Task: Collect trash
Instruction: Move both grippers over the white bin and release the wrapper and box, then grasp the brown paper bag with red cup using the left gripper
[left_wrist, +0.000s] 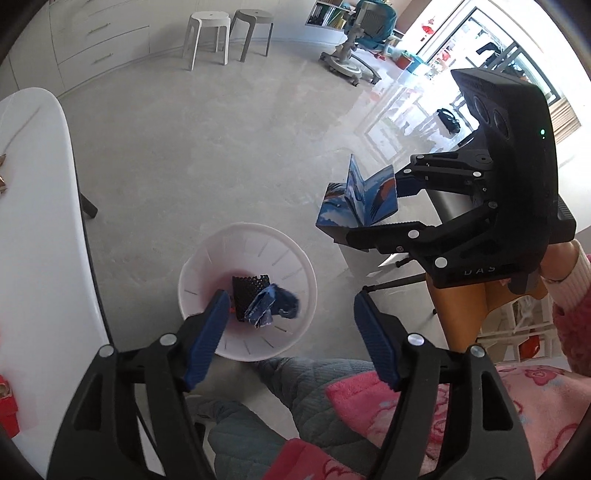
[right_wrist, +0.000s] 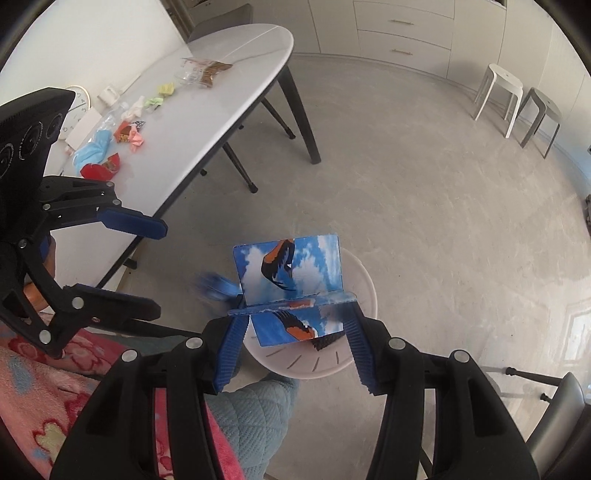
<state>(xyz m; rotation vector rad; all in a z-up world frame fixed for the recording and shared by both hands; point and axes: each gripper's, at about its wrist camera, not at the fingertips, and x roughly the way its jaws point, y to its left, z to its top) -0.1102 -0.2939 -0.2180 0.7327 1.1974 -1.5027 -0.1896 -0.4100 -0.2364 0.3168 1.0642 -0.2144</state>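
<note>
We should bring the right gripper (right_wrist: 295, 332), clamped on the blue box (right_wrist: 291, 273), fully over the white bin (left_wrist: 247, 295) before releasing; our left gripper (left_wrist: 291, 325) hangs open and empty.

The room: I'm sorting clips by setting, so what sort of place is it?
Probably a home living or dining room: a white table strewn with wrappers, two stools by drawers, and a child's chair.

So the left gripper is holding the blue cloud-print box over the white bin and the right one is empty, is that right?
Not quite: the sides are swapped. The right gripper is shut on the blue cloud-print box above the white bin, as the right wrist view shows. The left gripper is open and empty over the bin in the left wrist view.
</note>
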